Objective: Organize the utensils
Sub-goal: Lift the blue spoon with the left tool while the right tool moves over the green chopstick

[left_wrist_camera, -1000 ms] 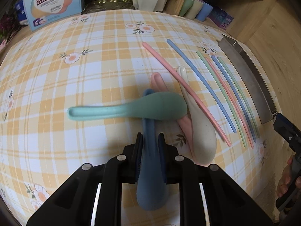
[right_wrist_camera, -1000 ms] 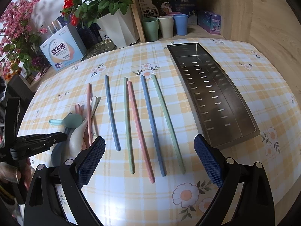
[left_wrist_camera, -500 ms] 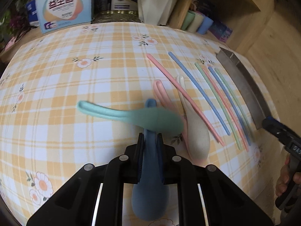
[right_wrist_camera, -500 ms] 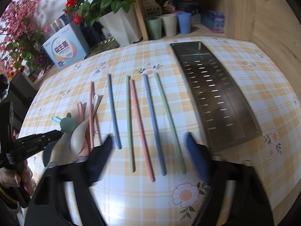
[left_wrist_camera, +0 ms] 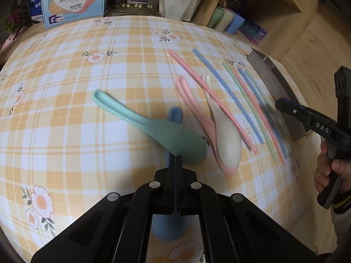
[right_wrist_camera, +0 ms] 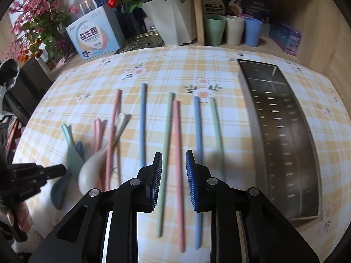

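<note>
My left gripper (left_wrist_camera: 175, 162) is shut, its fingers pressed flat together. Their tips meet the rim of the teal spoon's (left_wrist_camera: 158, 129) bowl. Whether they pinch it I cannot tell. The blue spoon (left_wrist_camera: 175, 115) lies lengthwise under this gripper and under the teal one. A cream spoon (left_wrist_camera: 226, 140) and a pink spoon (left_wrist_camera: 188, 96) lie just right of them. My right gripper (right_wrist_camera: 174, 153) hovers over the row of chopsticks, jaws closing. The pink chopstick (right_wrist_camera: 176, 131) runs through the gap, with no pad on it. A green chopstick (right_wrist_camera: 167, 127) passes under the left finger.
A perforated steel tray (right_wrist_camera: 252, 118) lies along the right edge of the checked tablecloth. Further chopsticks (right_wrist_camera: 198, 127) lie between it and the spoons. Cups (right_wrist_camera: 234, 32), boxes (right_wrist_camera: 94, 37) and a flower pot (right_wrist_camera: 173, 15) line the back. A hand (left_wrist_camera: 326, 171) grips the right tool's handle.
The right jaws went from wide open to a narrow gap and shifted over the pink chopstick. The left jaws closed fully above the blue spoon. The teal spoon's handle swung away from me.
</note>
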Demonstrator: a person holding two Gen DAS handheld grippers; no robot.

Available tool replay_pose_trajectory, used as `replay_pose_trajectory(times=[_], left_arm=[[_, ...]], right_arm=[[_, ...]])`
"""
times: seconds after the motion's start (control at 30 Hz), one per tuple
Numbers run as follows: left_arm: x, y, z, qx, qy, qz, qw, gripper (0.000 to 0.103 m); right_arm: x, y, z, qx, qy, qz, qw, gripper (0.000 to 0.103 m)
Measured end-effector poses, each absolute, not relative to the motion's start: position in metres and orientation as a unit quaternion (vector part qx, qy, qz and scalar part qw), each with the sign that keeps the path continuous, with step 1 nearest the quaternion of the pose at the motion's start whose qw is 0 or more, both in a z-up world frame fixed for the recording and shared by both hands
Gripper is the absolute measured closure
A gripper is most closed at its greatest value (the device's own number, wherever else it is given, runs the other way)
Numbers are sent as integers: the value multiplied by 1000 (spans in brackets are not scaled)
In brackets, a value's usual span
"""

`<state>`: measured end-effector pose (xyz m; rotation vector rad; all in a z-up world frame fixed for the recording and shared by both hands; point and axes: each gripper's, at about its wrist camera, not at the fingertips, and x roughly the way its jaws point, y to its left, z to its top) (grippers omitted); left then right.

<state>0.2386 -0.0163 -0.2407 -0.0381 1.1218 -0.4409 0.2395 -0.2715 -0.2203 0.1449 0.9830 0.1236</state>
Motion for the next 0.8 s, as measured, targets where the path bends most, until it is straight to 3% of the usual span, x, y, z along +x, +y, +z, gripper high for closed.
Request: replay_pose_trajectory(times=[0.1, 0.17, 0.5, 0.57, 0.8], left_arm=[[238, -13, -240, -19, 529, -207, 823, 99], [239, -12, -242, -18, 533, -204, 821, 78], [247, -23, -247, -1, 535, -202, 820, 79], [253, -25, -247, 4, 531, -191, 826, 90], [291, -29, -248, -36, 528, -181, 829, 88]], right_arm=[[234, -264, -224, 79, 476, 67, 873, 81], [230, -261, -226, 87, 477, 69, 872, 81], [224, -270, -232, 111, 482, 53, 868, 81], [223, -273, -232, 116, 481, 50, 868, 81], [219, -273, -231, 117, 480, 54, 868, 81]])
